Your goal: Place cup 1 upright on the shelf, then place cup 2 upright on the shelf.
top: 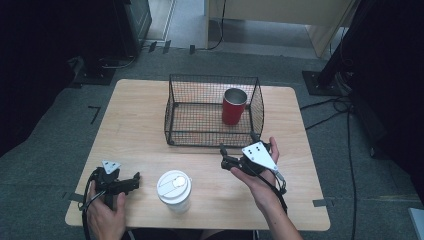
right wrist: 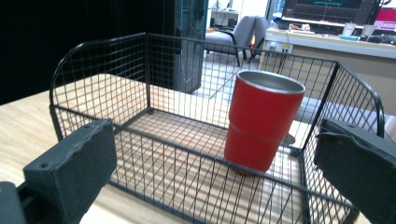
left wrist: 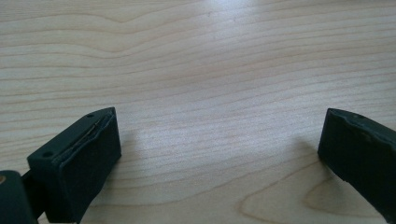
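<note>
A black wire basket (top: 171, 107) stands at the middle back of the wooden table (top: 135, 120). A red metal cup (top: 233, 107) stands upright in its right half. A white lidded cup (top: 174, 188) stands near the front edge. My left gripper (top: 131, 182) is open, low at the front left, just left of the white cup. In the left gripper view, the left gripper (left wrist: 219, 140) has bare wood (left wrist: 210, 56) between its jaws. My right gripper (top: 239, 143) is open, held just in front of the basket. In the right gripper view, the right gripper (right wrist: 215, 172) faces the basket (right wrist: 98, 44) and the red cup (right wrist: 261, 121).
Grey carpet surrounds the table. Cables (top: 330, 107) trail on the floor at the right, beside a black stand base (top: 320, 82). A black stand foot (top: 95, 75) sits at the back left. Bare wood lies left of the basket.
</note>
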Demonstrator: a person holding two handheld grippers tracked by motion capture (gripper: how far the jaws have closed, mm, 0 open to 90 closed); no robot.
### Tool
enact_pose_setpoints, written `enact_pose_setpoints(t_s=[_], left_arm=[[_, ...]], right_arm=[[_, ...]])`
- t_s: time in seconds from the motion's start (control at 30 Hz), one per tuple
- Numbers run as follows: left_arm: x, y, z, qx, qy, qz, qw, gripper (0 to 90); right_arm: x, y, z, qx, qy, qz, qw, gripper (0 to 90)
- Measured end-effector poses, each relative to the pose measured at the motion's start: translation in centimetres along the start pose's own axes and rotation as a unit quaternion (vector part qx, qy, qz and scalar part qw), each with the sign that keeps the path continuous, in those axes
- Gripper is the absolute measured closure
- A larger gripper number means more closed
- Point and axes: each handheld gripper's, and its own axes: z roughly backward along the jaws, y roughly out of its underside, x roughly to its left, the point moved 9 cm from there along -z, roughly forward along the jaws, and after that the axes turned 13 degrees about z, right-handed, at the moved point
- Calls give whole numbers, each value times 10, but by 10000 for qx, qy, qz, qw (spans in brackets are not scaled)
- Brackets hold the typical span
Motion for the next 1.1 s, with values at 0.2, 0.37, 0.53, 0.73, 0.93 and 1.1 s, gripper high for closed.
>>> enact_pose_setpoints(t_s=[0.2, 0.37, 0.53, 0.73, 0.93, 1.1], left_arm=[[0, 0, 0, -1, 0, 0, 10000, 0], [0, 0, 0, -1, 0, 2, 10000, 0], [0, 0, 0, 1, 0, -1, 10000, 0], [0, 0, 0, -2, 0, 3, 10000, 0], [0, 0, 0, -4, -15, 19, 10000, 0], [-1, -1, -1, -11, -28, 41, 10000, 0]], right_arm=[[7, 7, 10, -5, -90, 6, 10000, 0], [19, 13, 19, -8, -311, 4, 9995, 0], [33, 17, 29, -24, -518, 84, 9986, 0], [46, 23, 34, -28, -688, 63, 9976, 0], [67, 31, 39, -78, -1023, 116, 9947, 0], [88, 34, 44, -162, -1365, 135, 9904, 0]])
